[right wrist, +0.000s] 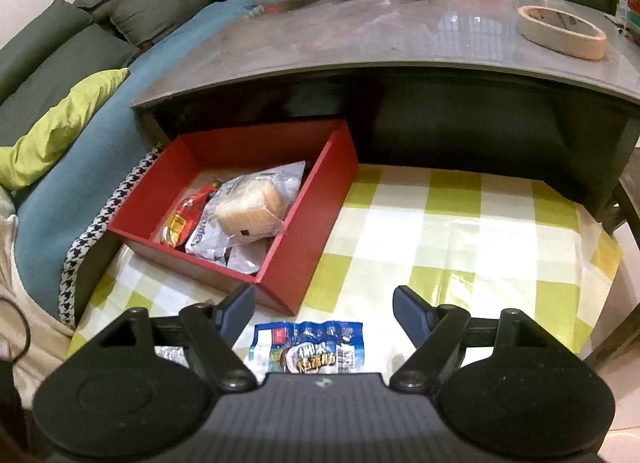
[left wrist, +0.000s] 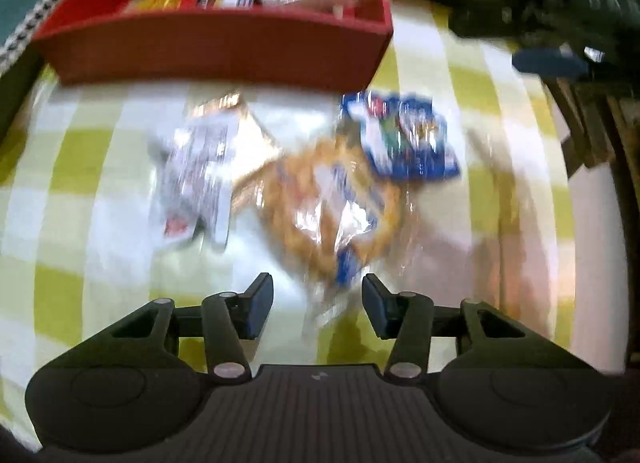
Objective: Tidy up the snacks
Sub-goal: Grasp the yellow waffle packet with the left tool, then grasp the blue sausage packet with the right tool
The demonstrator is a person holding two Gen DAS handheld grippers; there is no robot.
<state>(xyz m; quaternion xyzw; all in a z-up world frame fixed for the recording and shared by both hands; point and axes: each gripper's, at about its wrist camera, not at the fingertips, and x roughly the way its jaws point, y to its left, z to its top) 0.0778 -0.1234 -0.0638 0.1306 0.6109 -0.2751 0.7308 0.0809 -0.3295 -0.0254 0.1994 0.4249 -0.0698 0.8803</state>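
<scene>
Three snack packs lie on the green and white checked cloth (left wrist: 100, 167) just in front of the red box (left wrist: 220, 43): a silver and white packet (left wrist: 196, 179), a clear bag of orange snacks (left wrist: 320, 199) and a blue and white packet (left wrist: 404, 139). The left hand-held gripper (left wrist: 318, 303) has its fingers closed in on the bottom end of the clear bag, though the picture is blurry. The right hand-held gripper (right wrist: 323, 299) is wide open and holds nothing, just above the blue and white packet. Inside the red box are a wrapped pale cake (right wrist: 250, 211) and a red and yellow packet (right wrist: 184, 219).
</scene>
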